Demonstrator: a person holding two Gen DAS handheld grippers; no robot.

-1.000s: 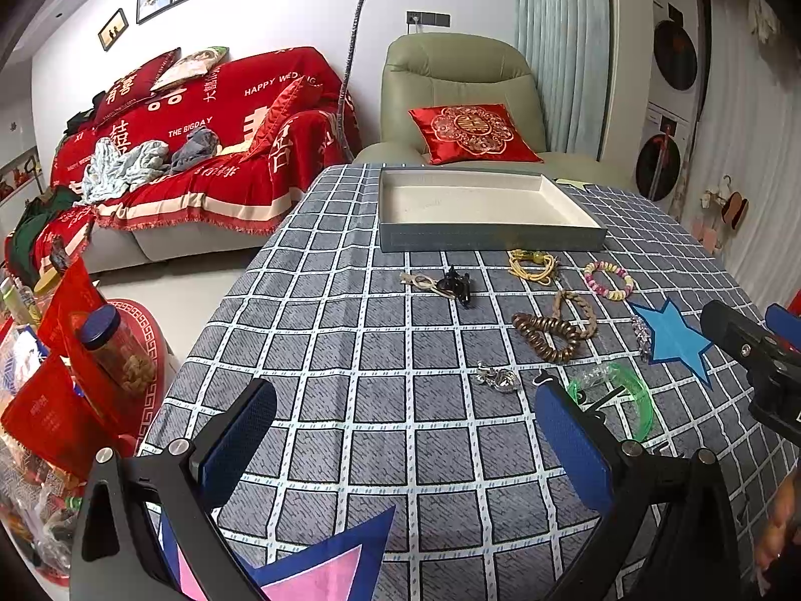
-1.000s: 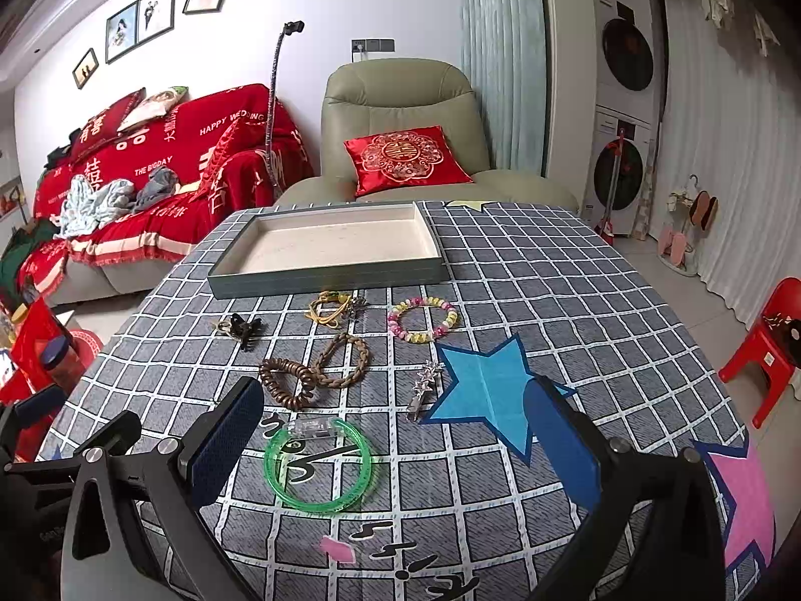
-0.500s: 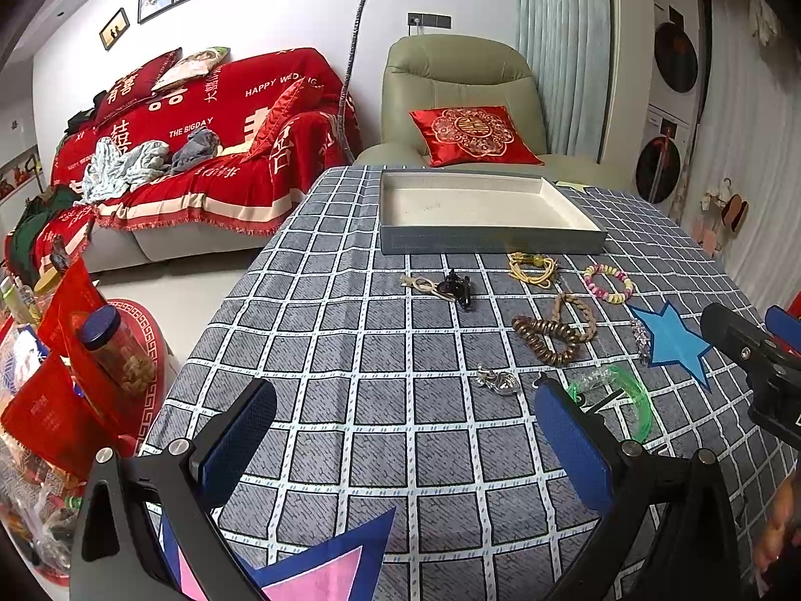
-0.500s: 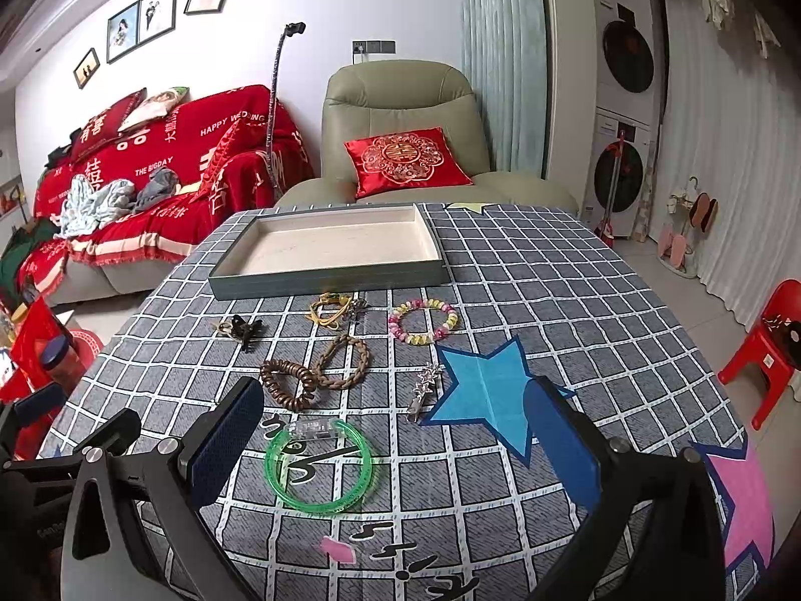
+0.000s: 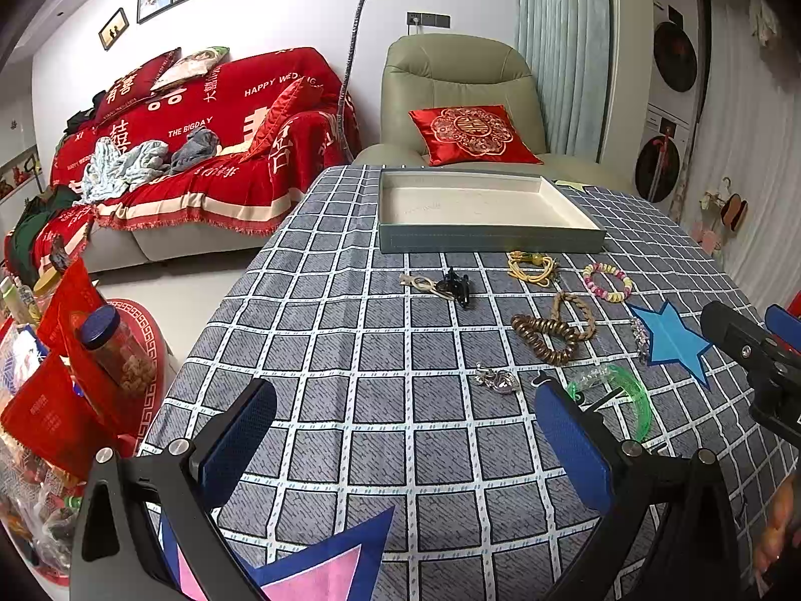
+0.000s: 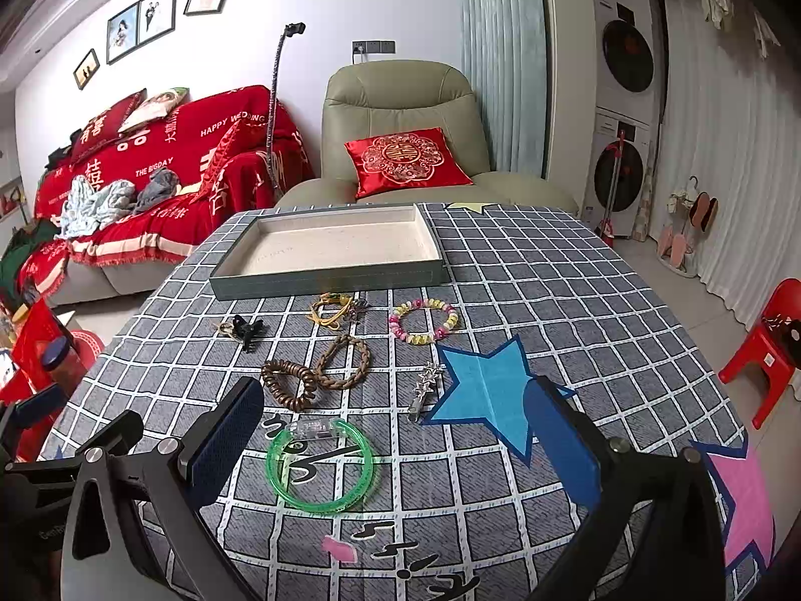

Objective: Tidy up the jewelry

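Checked grey cloth (image 6: pixel 575 300) covers the table, and over its near edge both grippers are held above the surface. Wide apart stand the jaws of the right gripper (image 6: pixel 395 440), nothing between them; the green bangle (image 6: pixel 320 466) lies flat just ahead, nearer the left finger, with bare cloth around the right finger. The left gripper (image 5: pixel 405 430) is likewise spread wide and grips nothing, and open cloth stretches ahead of it toward the table's left edge. A silver charm (image 5: pixel 495 380) is seen just beyond its right finger. Further out lie a star hairpin (image 6: pixel 425 385), its long axis running from near to far beside the blue star patch (image 6: pixel 485 390), then a brown coil tie (image 6: pixel 290 380) touching a braided bracelet (image 6: pixel 345 360). Beyond these are a black claw clip (image 6: pixel 245 330), a yellow cord (image 6: pixel 333 308) and a pastel bead bracelet (image 6: pixel 423 320), each apart from the others. A shallow tray (image 6: pixel 325 283) is set crosswise at the far side, its long axis left to right, with a strip of cloth between it and the jewelry. Behind the table are seen a green armchair (image 6: pixel 400 115) and a red-draped sofa (image 6: pixel 165 160).
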